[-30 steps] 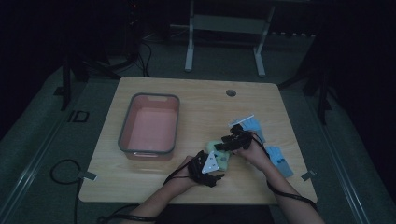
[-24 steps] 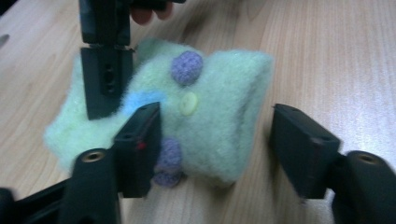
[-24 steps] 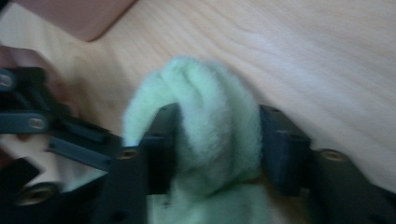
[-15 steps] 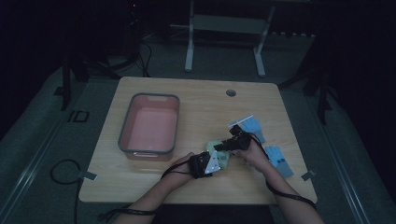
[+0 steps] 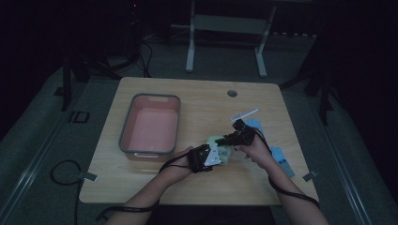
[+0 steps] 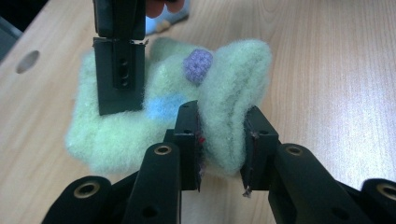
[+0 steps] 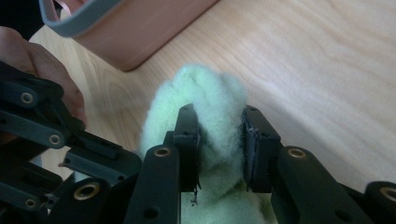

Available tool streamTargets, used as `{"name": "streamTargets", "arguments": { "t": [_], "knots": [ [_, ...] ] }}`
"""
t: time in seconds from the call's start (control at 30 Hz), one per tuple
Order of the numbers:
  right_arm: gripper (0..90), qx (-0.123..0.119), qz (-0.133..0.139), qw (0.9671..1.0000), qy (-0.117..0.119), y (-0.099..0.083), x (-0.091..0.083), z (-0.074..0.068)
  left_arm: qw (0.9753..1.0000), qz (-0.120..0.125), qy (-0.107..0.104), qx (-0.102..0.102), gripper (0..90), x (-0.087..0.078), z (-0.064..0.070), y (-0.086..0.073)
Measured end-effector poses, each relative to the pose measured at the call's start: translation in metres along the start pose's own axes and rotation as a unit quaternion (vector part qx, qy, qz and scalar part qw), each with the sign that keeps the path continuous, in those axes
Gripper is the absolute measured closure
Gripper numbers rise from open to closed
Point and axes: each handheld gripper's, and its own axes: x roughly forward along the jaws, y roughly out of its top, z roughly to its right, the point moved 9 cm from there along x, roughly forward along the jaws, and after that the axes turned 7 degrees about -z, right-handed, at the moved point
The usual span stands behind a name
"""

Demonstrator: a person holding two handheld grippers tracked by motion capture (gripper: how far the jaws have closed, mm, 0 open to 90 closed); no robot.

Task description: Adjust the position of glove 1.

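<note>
A fluffy pale green sock point(image 6: 224, 88) with a purple dot and a blue patch lies bunched on the wooden table point(image 5: 197, 98). My left gripper point(image 6: 220, 144) is shut on a fold of it at the near side. My right gripper point(image 7: 219, 147) is shut on another fold of the same sock point(image 7: 205, 102). In the high view both grippers meet over the green sock point(image 5: 220, 149) at the table's front middle, left gripper point(image 5: 209, 154) and right gripper point(image 5: 230, 139) close together. The right gripper's jaw reaches down onto the sock in the left gripper view.
A pink bin point(image 5: 151, 125) with a grey rim stands left of the hands. Light blue socks point(image 5: 278, 153) and a white strip point(image 5: 244, 115) lie to the right. A round hole point(image 5: 232, 93) sits near the table's far edge.
Both hands shifted slightly on the sock; the left gripper has closed in toward the right one at the green sock.
</note>
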Motion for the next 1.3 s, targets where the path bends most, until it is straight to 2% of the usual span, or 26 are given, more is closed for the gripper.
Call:
{"name": "streamTargets", "arguments": {
  "t": [0.23, 0.5, 0.7, 0.77, 1.03, 1.3],
  "knots": [
    [70.6, -0.018, 0.017, 0.9996, -0.013, 0.023, -0.013, -0.011, 0.9999, -0.003, 0.012, 0.003, 72.1, -0.021, -0.017, 0.005],
    [70.6, -0.031, 0.026, 0.9991, -0.013, 0.048, -0.018, -0.021, 0.9996, -0.010, 0.024, 0.012, 72.3, -0.040, -0.034, 0.002],
    [70.6, -0.042, 0.026, 0.9987, -0.013, 0.067, -0.015, -0.030, 0.9993, -0.015, 0.034, 0.005, 72.3, -0.054, -0.045, -0.005],
    [70.6, -0.049, 0.027, 0.9982, -0.022, 0.073, -0.012, -0.033, 0.9992, -0.016, 0.036, -0.003, 72.3, -0.060, -0.050, -0.008],
    [70.6, -0.069, 0.033, 0.9969, -0.019, 0.102, -0.009, -0.048, 0.9983, -0.024, 0.053, -0.005, 72.4, -0.082, -0.066, -0.017],
    [70.6, -0.084, 0.034, 0.9958, -0.008, 0.137, 0.001, -0.067, 0.9957, -0.048, 0.079, -0.004, 72.3, -0.109, -0.085, -0.035]
  ]
}}
